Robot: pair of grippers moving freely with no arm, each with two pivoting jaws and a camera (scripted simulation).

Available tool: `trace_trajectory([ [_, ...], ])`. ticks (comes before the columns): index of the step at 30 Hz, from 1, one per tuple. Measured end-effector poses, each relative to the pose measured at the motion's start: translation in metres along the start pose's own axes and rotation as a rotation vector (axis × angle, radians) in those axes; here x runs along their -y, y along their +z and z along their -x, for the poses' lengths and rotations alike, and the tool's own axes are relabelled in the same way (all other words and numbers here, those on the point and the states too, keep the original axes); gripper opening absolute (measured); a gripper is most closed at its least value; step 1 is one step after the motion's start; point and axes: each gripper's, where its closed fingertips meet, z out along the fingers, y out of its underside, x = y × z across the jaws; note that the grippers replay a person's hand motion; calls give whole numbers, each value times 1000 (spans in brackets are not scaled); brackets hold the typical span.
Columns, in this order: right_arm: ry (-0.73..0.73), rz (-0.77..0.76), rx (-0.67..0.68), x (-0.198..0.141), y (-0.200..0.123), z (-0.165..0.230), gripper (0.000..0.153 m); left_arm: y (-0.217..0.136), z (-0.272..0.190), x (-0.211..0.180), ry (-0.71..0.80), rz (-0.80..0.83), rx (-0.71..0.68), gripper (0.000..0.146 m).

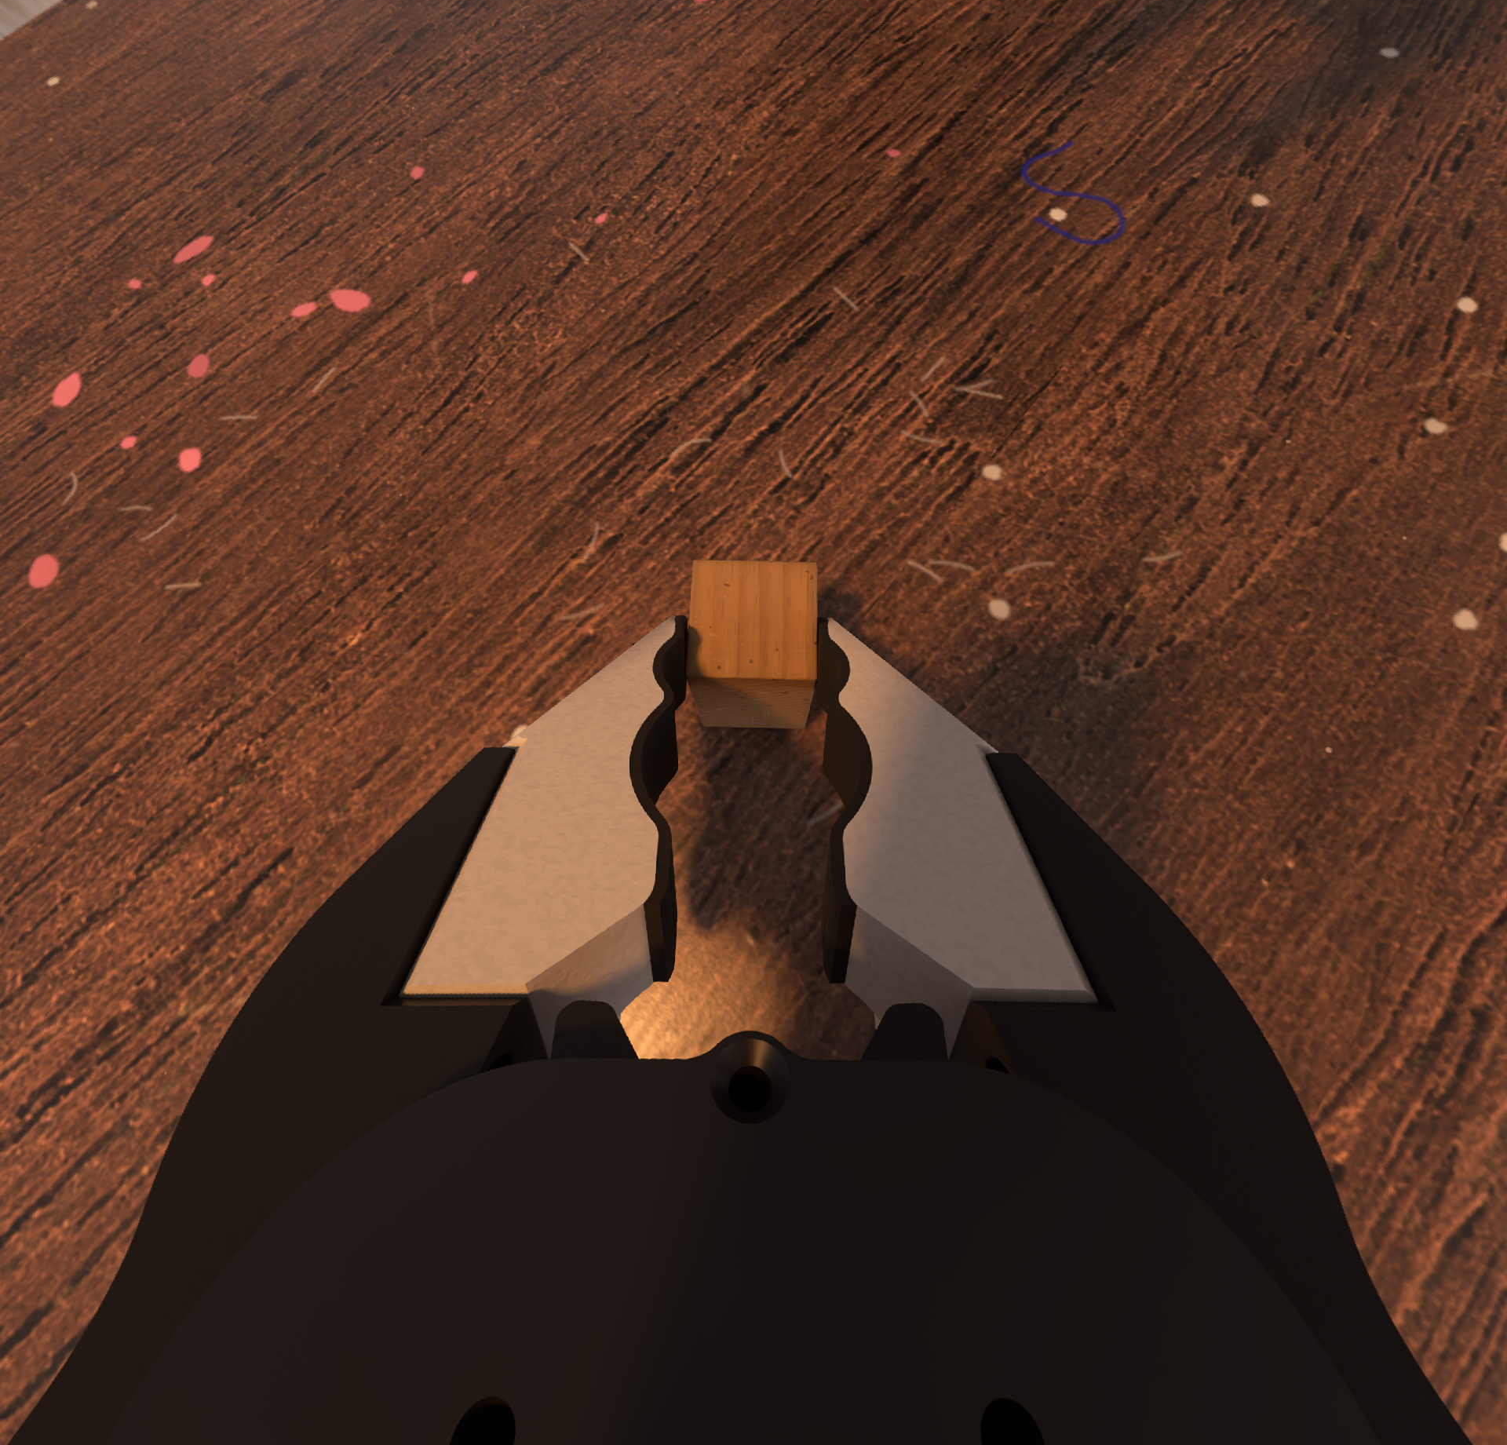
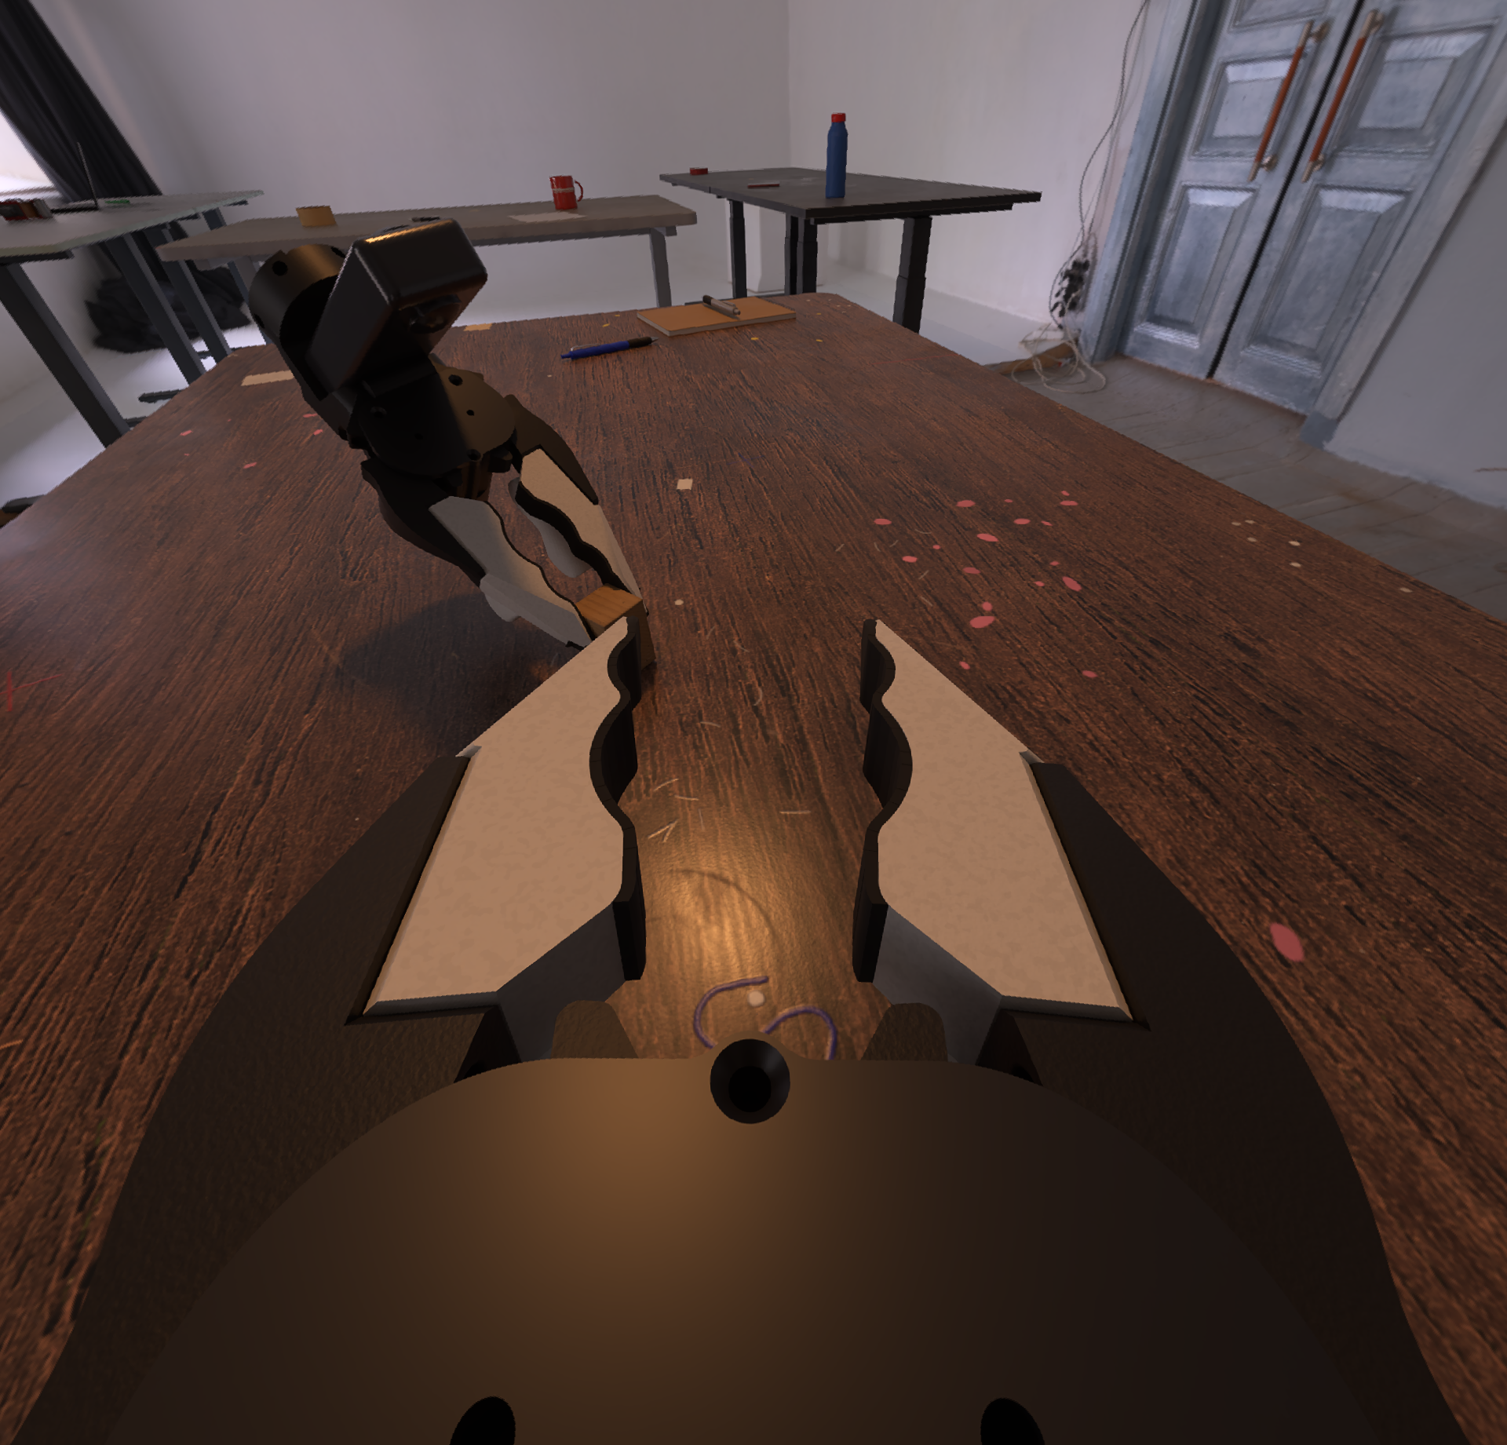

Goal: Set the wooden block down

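1. So, the left gripper (image 1: 752, 646) had its fingers (image 1: 587, 762) pinching the wooden block (image 1: 752, 631) right at the tips, one finger on each side of it.
2. From the right wrist view, the left gripper (image 2: 610, 619) was tilted down towards the surface (image 2: 1060, 753), with the block (image 2: 607, 605) low and close to the wood. Whether the block was actually touching the surface, I couldn't tell, since the right gripper's own finger covered the bottom of it.
3. The right gripper (image 2: 746, 647) was holding nothing, its fingers (image 2: 522, 851) spread wide with bare wood between them. It sat just beside the left one, and its left fingertip overlapped the block in that view.
4. The surface itself was dark brown wood grain with pink paint spots (image 1: 349, 299), small pale dots and a blue squiggle (image 1: 1075, 197) scrawled on it.
5. Further back on the same surface lay a blue pen (image 2: 607, 347) and a tan notebook (image 2: 716, 316) with a marker on top, both well apart from the grippers.
6. Behind that stood other tables, one with a red mug (image 2: 563, 192) and one with a blue bottle (image 2: 837, 156), plus a grey-blue double door (image 2: 1305, 183) on the right.
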Motion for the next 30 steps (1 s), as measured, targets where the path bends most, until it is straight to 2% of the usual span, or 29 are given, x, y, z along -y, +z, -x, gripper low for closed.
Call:
trace_trajectory([
  [30,-12,38,10,-7,5,3,52,1,-1,0,4,3,-3,31],
])
